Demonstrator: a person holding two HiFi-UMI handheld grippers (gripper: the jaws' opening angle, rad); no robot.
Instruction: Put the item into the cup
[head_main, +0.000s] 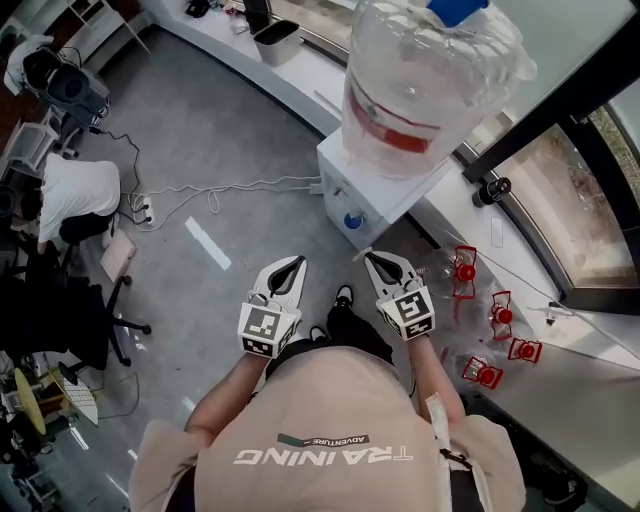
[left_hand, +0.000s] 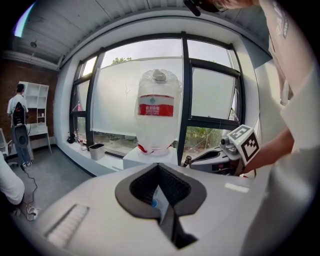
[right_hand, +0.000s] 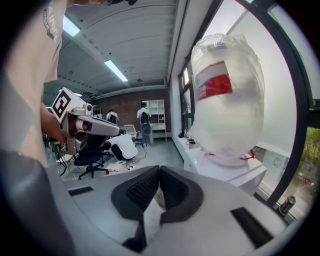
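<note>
Left tongs (head_main: 296, 262) and right tongs (head_main: 366, 256) are both pinched shut, empty, facing the big water bottle (head_main: 420, 90). Red-capped pieces (head_main: 500, 315) lie scattered on the ledge (head_main: 590, 345) rightward; can't tell which one is the task's thing.

Large water jug (head_main: 420, 80) atop white dispenser (head_main: 372, 200); white cable (head_main: 230, 187) on floor (head_main: 220, 110).

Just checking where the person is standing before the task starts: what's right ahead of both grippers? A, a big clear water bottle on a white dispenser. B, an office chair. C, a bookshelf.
A: the water bottle with its red label sits on the white dispenser, just ahead of the left gripper and the right gripper, both with jaws together and empty.
</note>
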